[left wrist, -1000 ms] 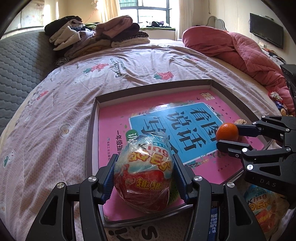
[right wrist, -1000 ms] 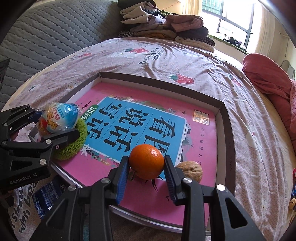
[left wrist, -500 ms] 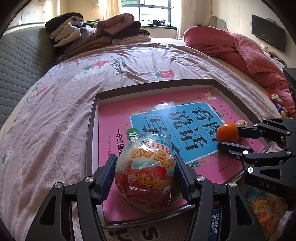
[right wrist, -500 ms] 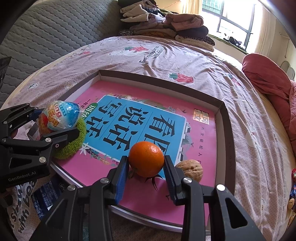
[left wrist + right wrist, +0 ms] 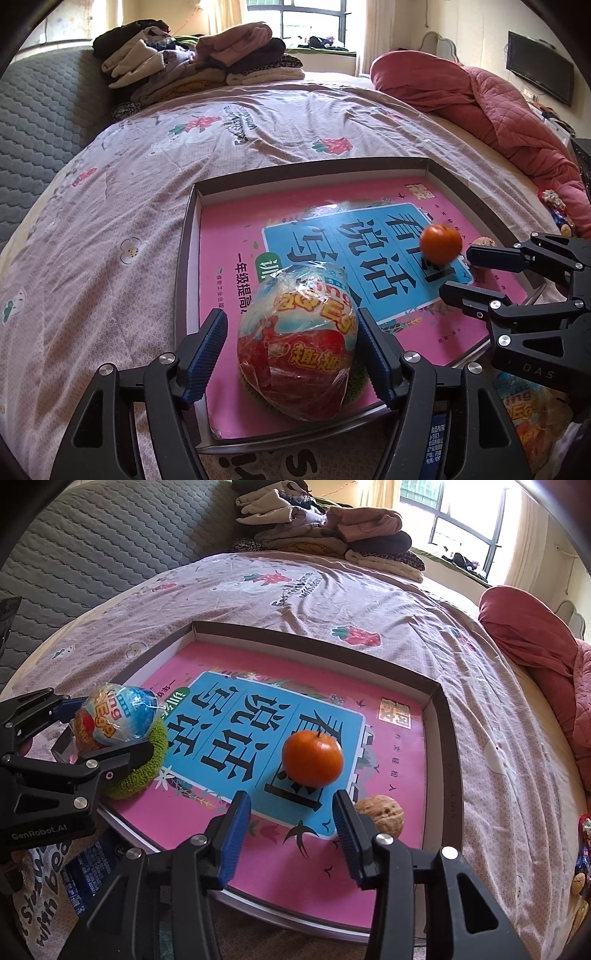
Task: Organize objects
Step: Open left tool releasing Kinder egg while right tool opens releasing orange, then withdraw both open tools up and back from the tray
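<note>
A shallow box with a pink and blue book inside lies on the bed. My left gripper is open around a wrapped toy egg, which rests on a green ring in the box's near left corner. My right gripper is open, just behind an orange that sits free on the book. A walnut lies in the box beside the right finger.
A pile of folded clothes lies at the far end of the bed, and a red quilt on the right. A second wrapped egg and printed packets lie off the box's near edge. A grey padded headboard stands to the left.
Both grippers have opened. The right one let go of the orange, which now sits on the book ahead of the fingers. The left fingers spread off the egg.
</note>
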A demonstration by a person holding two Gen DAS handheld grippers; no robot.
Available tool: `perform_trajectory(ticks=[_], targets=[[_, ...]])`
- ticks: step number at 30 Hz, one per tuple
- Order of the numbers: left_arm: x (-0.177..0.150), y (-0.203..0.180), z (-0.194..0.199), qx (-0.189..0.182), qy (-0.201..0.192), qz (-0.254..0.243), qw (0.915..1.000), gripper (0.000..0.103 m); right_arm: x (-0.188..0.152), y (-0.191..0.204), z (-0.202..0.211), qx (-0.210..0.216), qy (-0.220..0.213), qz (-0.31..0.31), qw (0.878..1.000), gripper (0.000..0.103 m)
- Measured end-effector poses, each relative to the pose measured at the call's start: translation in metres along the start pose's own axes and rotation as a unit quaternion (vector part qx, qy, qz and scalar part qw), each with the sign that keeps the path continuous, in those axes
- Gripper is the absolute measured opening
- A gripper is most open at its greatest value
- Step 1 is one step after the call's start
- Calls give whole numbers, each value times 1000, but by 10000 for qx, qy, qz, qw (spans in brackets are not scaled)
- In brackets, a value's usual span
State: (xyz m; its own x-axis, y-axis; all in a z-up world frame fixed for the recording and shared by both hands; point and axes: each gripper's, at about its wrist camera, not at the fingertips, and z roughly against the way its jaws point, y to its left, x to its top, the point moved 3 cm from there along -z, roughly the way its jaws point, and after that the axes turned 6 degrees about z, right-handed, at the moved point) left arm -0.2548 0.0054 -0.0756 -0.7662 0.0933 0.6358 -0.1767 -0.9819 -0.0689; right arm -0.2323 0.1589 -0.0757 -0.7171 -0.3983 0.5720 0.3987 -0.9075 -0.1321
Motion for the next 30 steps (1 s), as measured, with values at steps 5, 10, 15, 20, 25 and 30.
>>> perform_trajectory(ticks=[5, 10, 15, 20, 25, 30], targets=[[-1, -2, 1, -71, 45, -15, 10000, 73, 1, -1, 4, -24, -46, -8, 10000, 46], [1, -3, 4, -94, 7, -2, 10000, 74, 4, -2, 8, -27, -99, -29, 9999, 46], [3, -1, 8, -61, -57, 33, 10000, 74, 7, -3, 14, -32, -178, -47, 9998, 46], [6, -1, 15, -67, -128, 60, 9999, 74, 9, -5, 21, -23, -259, -88, 9996, 46], [9, -2, 25, -70, -197, 92, 9997, 74, 12, -9, 29, -7, -365, -157, 9992, 46], [11, -4, 37, -46, -317, 66, 9995, 74, 14, -10, 37, 6, -445, -200, 9988, 47]])
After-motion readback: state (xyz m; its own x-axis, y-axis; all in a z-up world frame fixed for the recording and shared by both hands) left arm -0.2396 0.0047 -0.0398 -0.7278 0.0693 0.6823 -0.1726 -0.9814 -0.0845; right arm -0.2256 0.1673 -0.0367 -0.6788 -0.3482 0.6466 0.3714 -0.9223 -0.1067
